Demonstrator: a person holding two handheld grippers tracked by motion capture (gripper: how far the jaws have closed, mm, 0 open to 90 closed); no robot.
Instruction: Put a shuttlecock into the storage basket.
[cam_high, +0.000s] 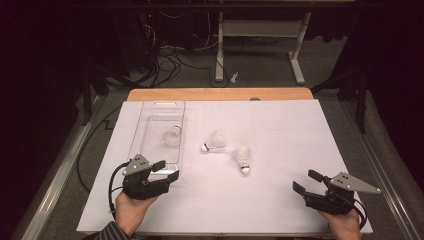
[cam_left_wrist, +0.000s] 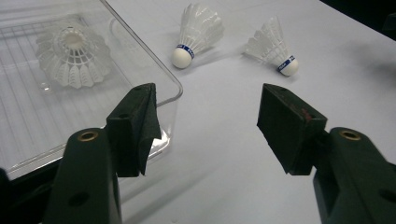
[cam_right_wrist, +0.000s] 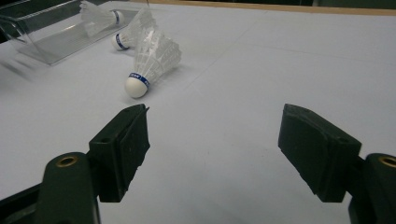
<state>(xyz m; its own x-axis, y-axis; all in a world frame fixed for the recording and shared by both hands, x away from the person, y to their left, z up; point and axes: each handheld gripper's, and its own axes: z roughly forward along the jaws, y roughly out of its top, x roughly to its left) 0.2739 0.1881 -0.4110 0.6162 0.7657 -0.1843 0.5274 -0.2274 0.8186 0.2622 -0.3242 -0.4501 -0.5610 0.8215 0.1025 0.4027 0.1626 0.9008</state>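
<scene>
Am holding left gripper by clear tray, jaws apart, empty. Right gripper gaping too, nearer loose shuttlecock: lying ahead-left of it, cork pointing toward me.

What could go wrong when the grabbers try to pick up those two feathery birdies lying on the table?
1. Both loose shuttlecocks, the one nearer the tray and the other one, lie on their sides, so a nudge from an open left gripper or right gripper might roll them away.
2. Their thin skirts could get crushed by a hard squeeze.
3. The left gripper sits close to the clear tray and might bump its corner.
</scene>
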